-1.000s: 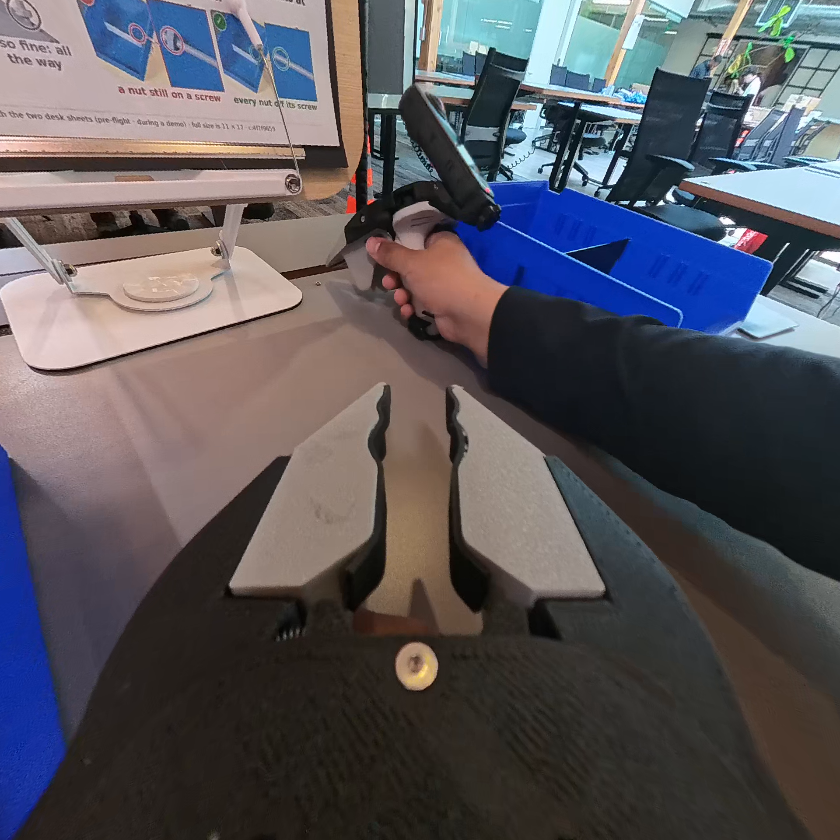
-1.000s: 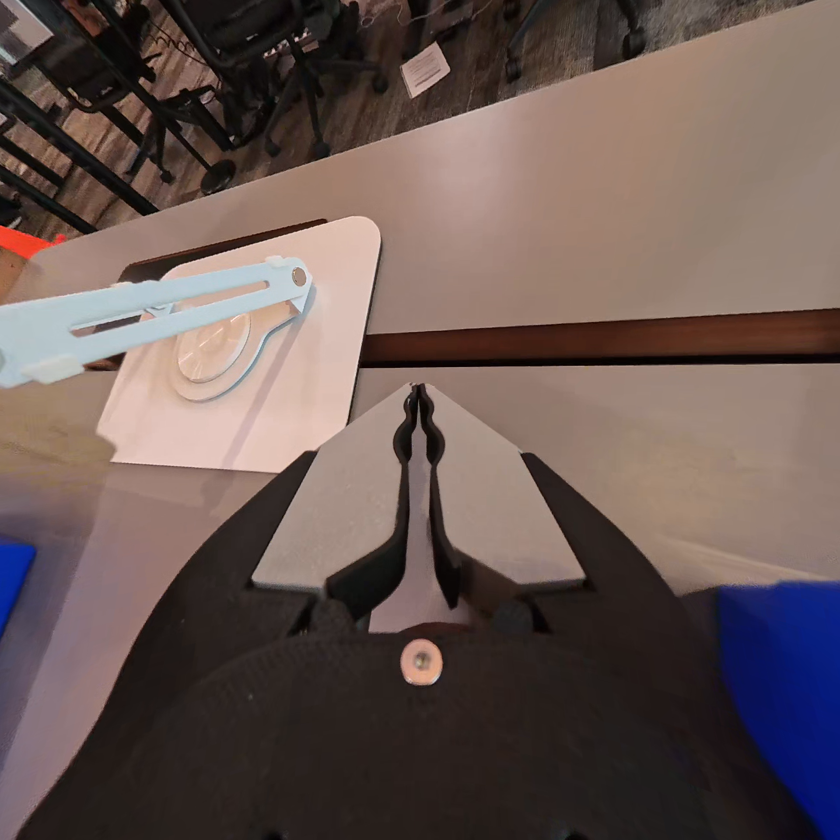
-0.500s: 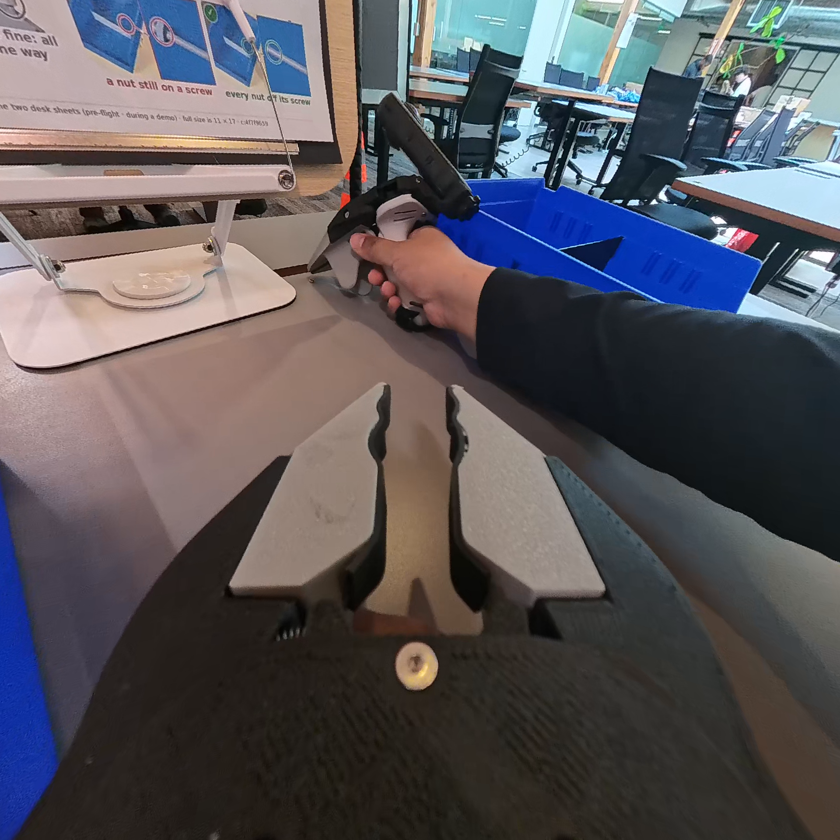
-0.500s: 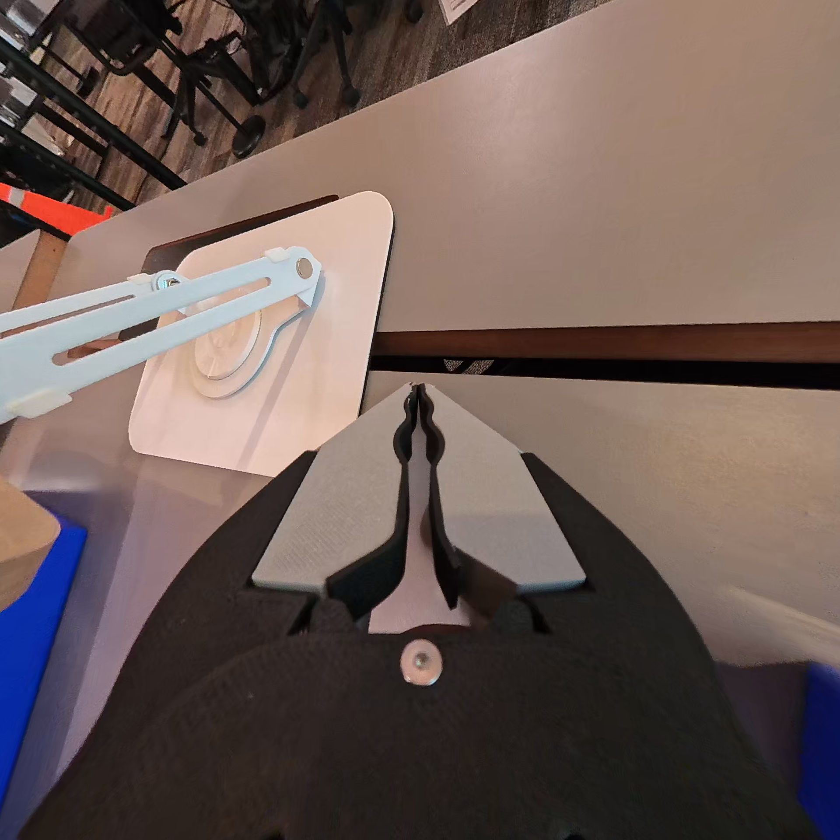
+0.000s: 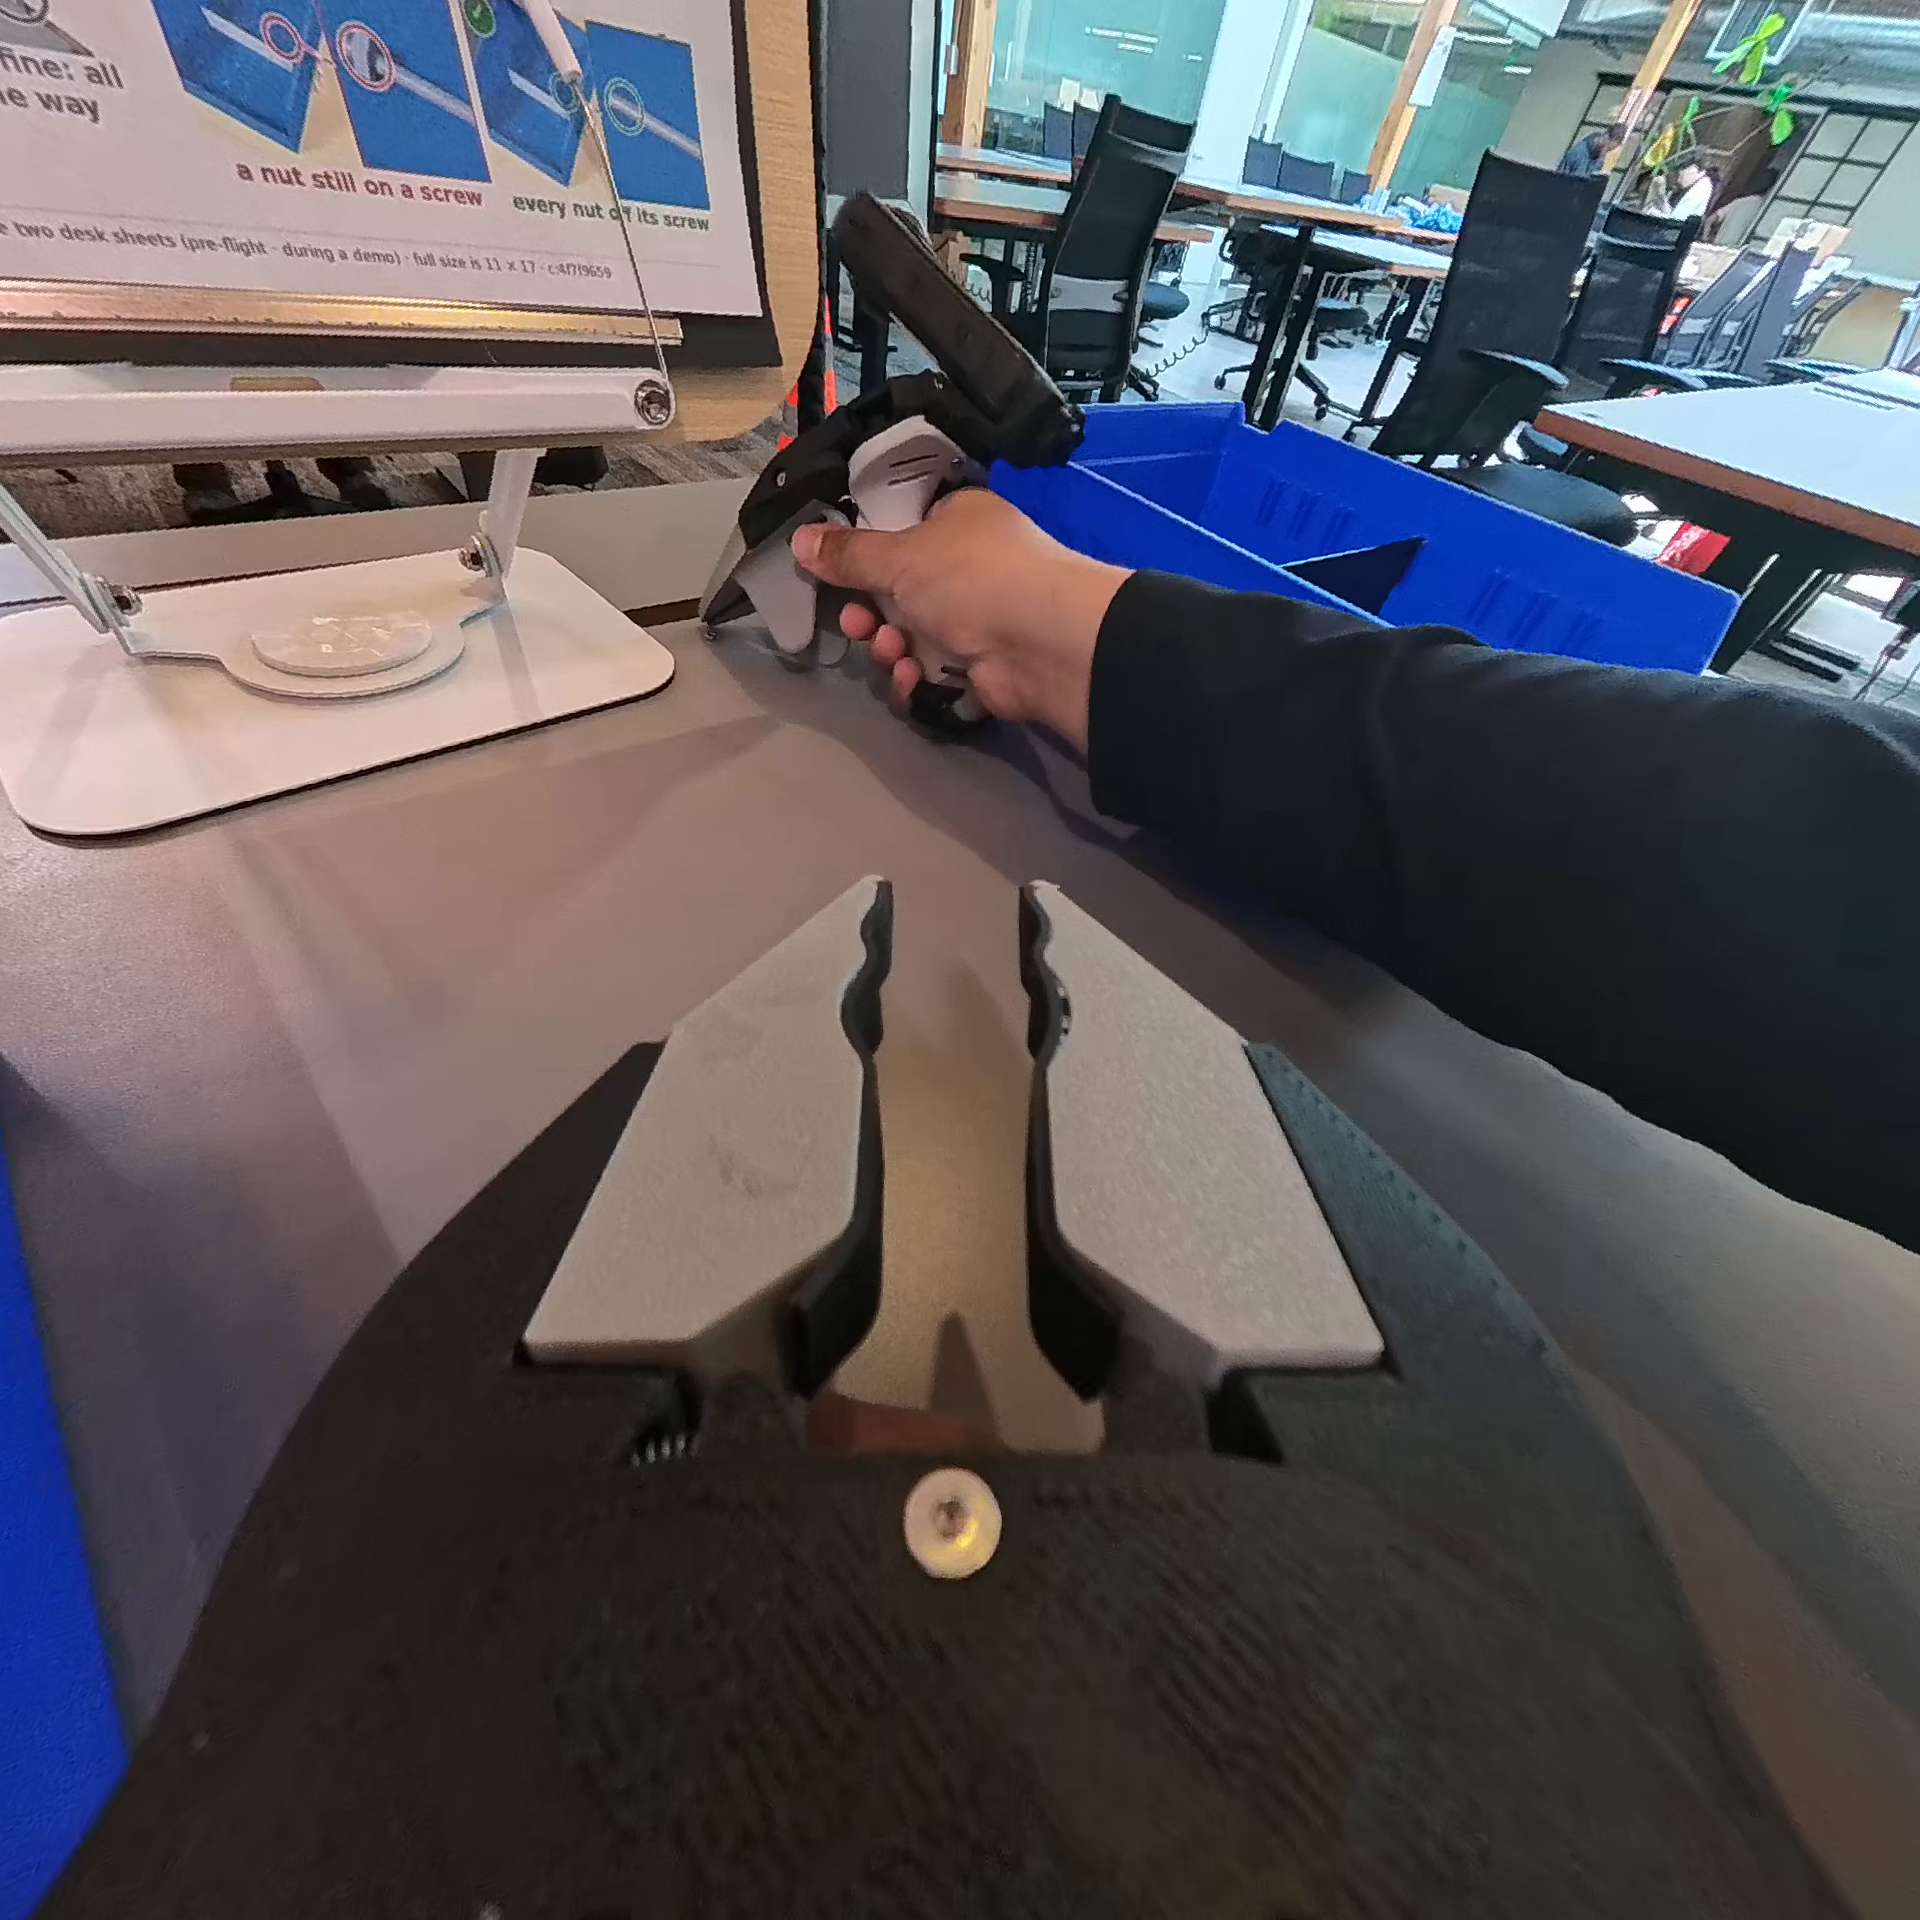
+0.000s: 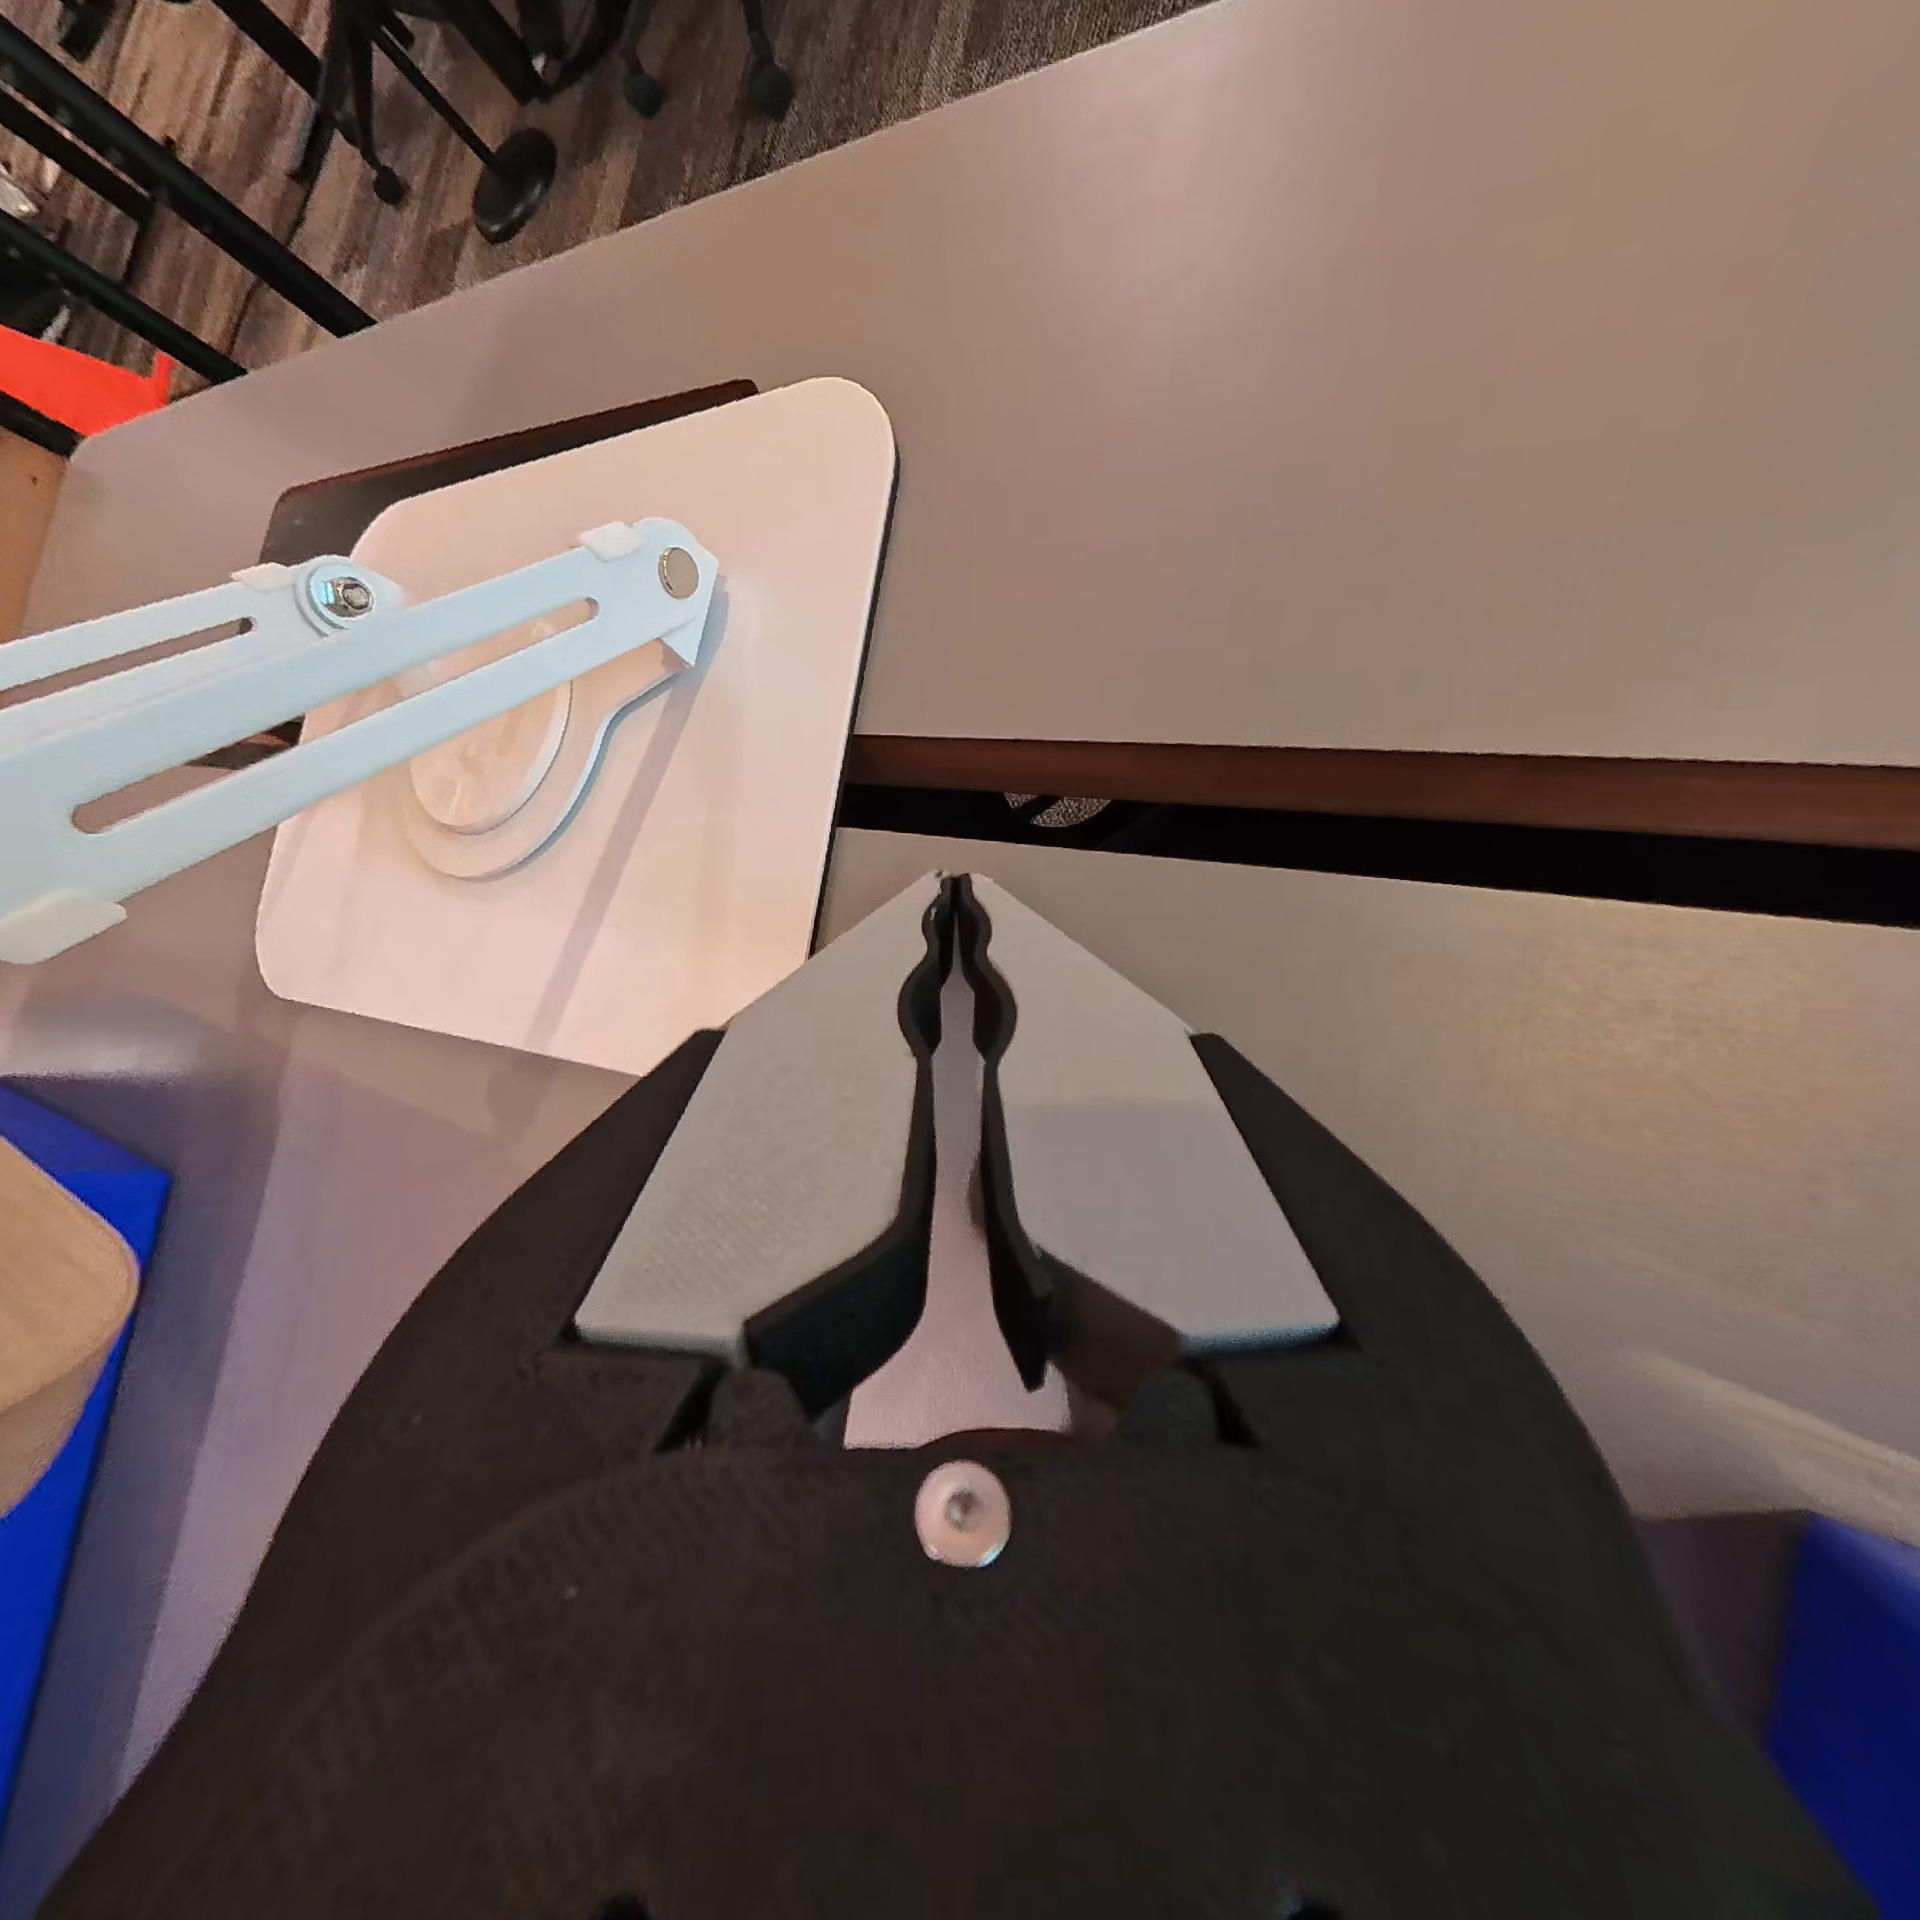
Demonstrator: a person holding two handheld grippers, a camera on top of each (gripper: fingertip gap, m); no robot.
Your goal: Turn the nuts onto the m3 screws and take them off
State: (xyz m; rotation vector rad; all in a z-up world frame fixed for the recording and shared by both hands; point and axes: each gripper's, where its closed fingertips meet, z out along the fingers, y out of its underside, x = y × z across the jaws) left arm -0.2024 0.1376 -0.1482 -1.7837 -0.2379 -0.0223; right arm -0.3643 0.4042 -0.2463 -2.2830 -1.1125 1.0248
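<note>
The nuts and screws are hard to find. A tiny speck (image 5: 710, 632) sits at the very tip of the right tongs (image 6: 951, 883), just by the corner of the white stand (image 5: 312, 727) and low over the table. It is too small to tell if it is a nut or a screw. The right tongs are pinched together at the tip. A hand (image 5: 956, 592) in a dark sleeve (image 5: 1507, 831) holds them.

The left tongs (image 5: 954, 899) are apart, with only bare table showing in the gap.

A blue bin (image 5: 1558, 582) stands behind the hand. It has a wall down the middle, but its near side hides what is inside. Another blue edge (image 5: 42, 1558) is cut off at the left side – only a strip shows.

The table (image 5: 416, 987) is grey and smooth. In the right wrist view a dark gap with a brown edge runs between two tabletops, just past the tips. The white stand holds up a sheet with pictures (image 5: 364, 156), cut off at the top.

Behind is a big office room – black chairs (image 5: 1507, 291), long tables and glass walls.
</note>
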